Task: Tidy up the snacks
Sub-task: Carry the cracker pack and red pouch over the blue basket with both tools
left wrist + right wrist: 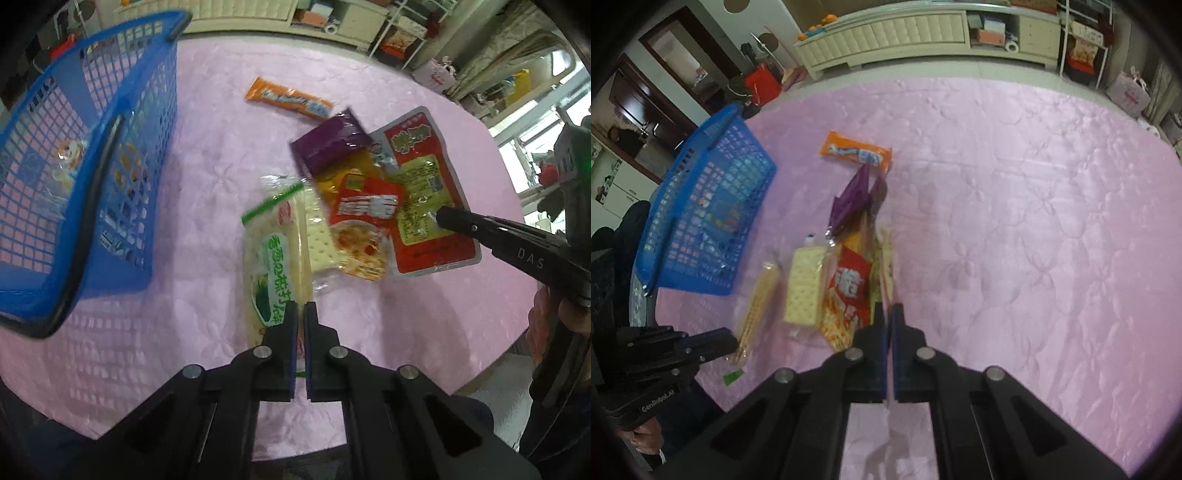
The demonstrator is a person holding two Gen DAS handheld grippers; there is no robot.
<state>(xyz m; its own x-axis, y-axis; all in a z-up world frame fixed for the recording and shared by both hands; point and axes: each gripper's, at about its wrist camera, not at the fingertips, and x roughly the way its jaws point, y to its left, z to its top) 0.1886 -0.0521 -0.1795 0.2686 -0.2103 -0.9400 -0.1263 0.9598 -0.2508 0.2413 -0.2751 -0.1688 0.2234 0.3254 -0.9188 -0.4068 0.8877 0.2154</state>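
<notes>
Blue basket (pixel 110 155) left of snack pile (pixel 354 206); orange packet (pixel 288 98) beyond.

Basket (pixel 92 155) stands left of snack packets (pixel 354 199) on tablecloth (pixel 221 147).

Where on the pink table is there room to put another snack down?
Plenty on the pink cloth right of the snack pile, and a strip between the blue basket and the orange packet. The pile itself is crowded.
</notes>
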